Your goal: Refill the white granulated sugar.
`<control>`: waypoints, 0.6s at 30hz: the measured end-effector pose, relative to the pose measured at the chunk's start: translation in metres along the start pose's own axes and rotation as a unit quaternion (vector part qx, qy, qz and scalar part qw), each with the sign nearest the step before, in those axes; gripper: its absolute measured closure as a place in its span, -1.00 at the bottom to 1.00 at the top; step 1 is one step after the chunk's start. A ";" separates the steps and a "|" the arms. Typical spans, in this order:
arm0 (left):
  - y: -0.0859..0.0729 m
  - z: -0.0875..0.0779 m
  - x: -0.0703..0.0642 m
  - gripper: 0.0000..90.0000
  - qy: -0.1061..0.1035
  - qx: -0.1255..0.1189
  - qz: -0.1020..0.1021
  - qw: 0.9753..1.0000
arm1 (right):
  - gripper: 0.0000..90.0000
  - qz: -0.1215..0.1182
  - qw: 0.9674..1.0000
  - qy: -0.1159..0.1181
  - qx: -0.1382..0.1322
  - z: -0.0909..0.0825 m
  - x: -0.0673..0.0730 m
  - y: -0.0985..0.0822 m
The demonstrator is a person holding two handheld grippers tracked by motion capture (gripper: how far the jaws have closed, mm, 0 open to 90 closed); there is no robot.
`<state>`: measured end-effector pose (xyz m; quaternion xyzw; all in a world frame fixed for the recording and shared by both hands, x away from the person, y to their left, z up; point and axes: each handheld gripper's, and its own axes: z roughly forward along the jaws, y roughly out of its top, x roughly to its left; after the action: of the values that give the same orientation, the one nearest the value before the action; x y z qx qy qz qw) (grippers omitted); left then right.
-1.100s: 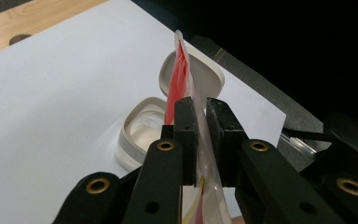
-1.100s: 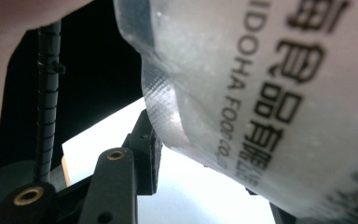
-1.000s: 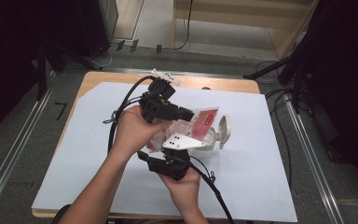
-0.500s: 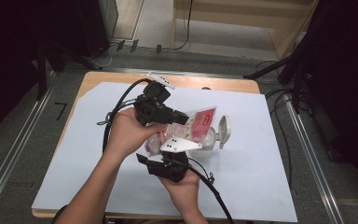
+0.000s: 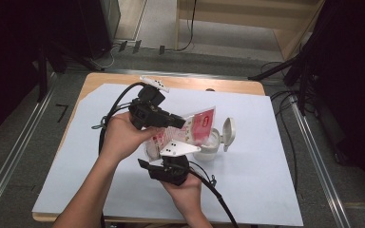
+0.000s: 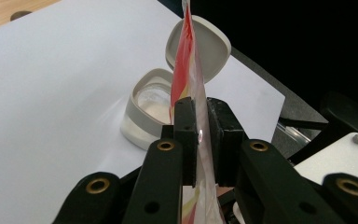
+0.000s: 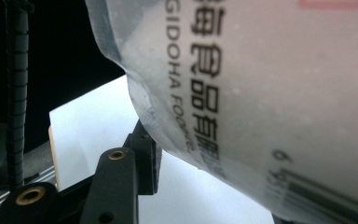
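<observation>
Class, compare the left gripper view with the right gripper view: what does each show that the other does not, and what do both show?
Left gripper view alone: the open white container with its flip lid, and the left tool clamped on the red pouch edge. Right gripper view alone: black print on the pouch's pale side and a ribbed cable. Both: the pouch and the white sheet.

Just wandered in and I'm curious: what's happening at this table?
A person holds a claw tool in each hand. The left claw is shut on a red and white food pouch, held over a small white container whose lid is flipped open. The right claw is at the pouch's lower end; its grip can't be told.
</observation>
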<state>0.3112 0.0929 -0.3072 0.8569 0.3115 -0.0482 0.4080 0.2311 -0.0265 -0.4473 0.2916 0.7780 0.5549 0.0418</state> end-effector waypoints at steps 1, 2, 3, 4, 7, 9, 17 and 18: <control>-0.001 -0.001 0.000 0.86 -0.001 0.001 0.000 1.000 | 0.29 -0.002 1.000 0.001 0.000 0.000 0.000 -0.001; -0.001 -0.001 0.000 0.86 -0.001 -0.001 -0.001 1.000 | 0.29 0.000 1.000 0.001 0.001 0.000 -0.001 -0.001; -0.002 -0.002 0.001 0.86 -0.002 -0.002 -0.002 1.000 | 0.29 0.002 1.000 0.001 0.002 0.000 -0.001 -0.001; -0.002 -0.002 0.001 0.86 -0.002 -0.004 -0.003 1.000 | 0.29 0.003 1.000 0.001 0.003 0.000 -0.002 -0.002; -0.004 -0.005 0.002 0.86 -0.002 -0.006 -0.003 1.000 | 0.29 0.009 1.000 -0.001 0.003 -0.001 -0.004 -0.002; -0.005 -0.006 0.002 0.86 0.001 -0.007 -0.005 1.000 | 0.29 0.014 1.000 -0.003 0.005 -0.001 -0.006 -0.003; -0.009 -0.012 0.005 0.87 -0.001 -0.014 -0.012 1.000 | 0.29 0.022 1.000 -0.004 0.005 -0.002 -0.009 -0.006; -0.010 -0.013 0.006 0.87 -0.001 -0.015 -0.010 1.000 | 0.29 0.021 1.000 -0.005 0.003 -0.002 -0.009 -0.006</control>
<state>0.3077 0.1100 -0.3073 0.8476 0.3199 -0.0489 0.4205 0.2353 -0.0342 -0.4545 0.3110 0.7733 0.5516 0.0325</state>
